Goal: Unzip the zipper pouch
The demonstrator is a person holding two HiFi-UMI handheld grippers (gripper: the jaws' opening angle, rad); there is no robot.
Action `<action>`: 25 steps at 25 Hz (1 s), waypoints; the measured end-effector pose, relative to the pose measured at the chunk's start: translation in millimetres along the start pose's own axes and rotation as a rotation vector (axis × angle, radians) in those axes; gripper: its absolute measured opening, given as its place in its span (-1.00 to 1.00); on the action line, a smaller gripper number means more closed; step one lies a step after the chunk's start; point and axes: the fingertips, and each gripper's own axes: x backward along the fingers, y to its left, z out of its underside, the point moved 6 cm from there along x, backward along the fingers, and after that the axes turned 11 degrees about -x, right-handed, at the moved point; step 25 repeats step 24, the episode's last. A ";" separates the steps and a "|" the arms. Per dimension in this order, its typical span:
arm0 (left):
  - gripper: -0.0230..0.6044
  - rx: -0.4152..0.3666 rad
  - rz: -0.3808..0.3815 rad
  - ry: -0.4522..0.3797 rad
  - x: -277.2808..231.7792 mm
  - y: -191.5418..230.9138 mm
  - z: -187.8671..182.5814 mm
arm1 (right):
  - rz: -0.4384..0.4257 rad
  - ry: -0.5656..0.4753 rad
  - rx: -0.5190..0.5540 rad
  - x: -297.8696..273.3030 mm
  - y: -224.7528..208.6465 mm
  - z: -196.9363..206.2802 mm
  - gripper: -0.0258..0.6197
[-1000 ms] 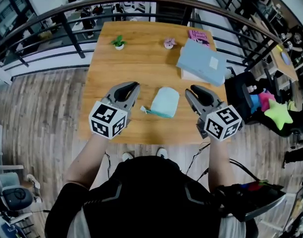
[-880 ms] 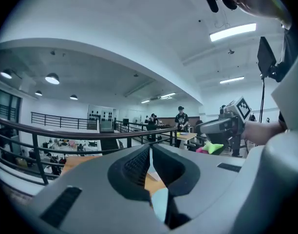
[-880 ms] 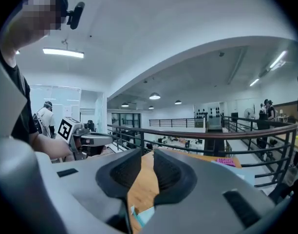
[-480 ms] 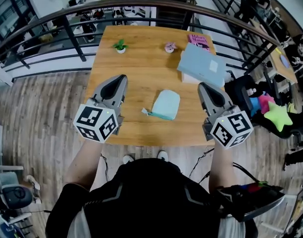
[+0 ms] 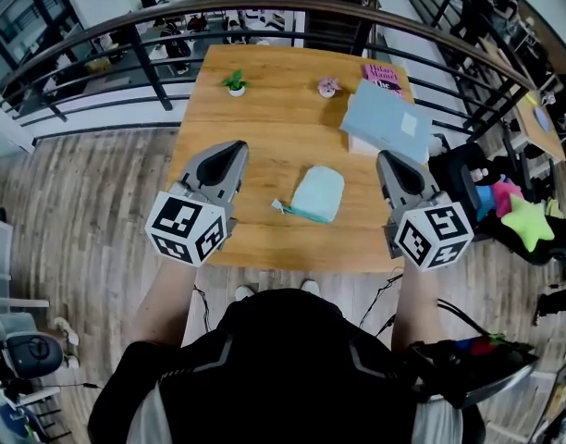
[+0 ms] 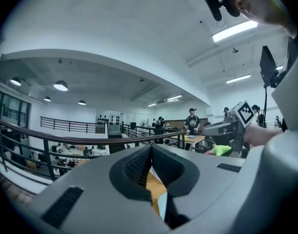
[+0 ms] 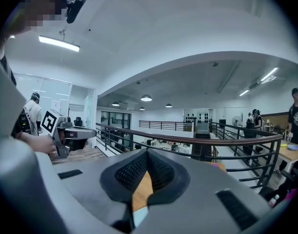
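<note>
1. The pale mint zipper pouch (image 5: 318,193) lies flat on the wooden bench (image 5: 274,109), in the near half, with neither tool touching it.
2. Its teal zipper edge (image 5: 300,213) runs along the near side, and a small tab sticks out at the pouch's 8 o'clock corner. Whether the zipper is open cannot be made out.
3. The left tool (image 5: 235,149) hangs above the bench at the pouch's 9 o'clock, well apart from it. Its jaws are pressed together with nothing between them.
4. The right tool (image 5: 387,157) hangs at the pouch's 3 o'clock, also well apart. Its jaws are closed tight and hold nothing.
5. Both tools point towards 12 o'clock, at the far railing (image 5: 264,7).
6. At the pouch's 11 o'clock, near the far edge, stands a small potted plant (image 5: 235,83); at 12 o'clock sits a small pink ornament (image 5: 328,86).
7. At 1 o'clock a grey-blue folder (image 5: 387,122) lies partly over a pink book (image 5: 382,74).
</note>
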 end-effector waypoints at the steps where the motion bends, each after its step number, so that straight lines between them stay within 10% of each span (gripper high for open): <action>1: -0.83 -0.006 -0.020 0.000 0.6 -0.2 0.5 | -0.005 0.001 -0.001 -0.9 0.2 1.5 -0.90; 25: -0.83 -0.039 -0.121 0.003 -2.4 -0.1 -9.3 | -0.027 -0.024 0.045 -3.4 -6.6 -1.4 -0.90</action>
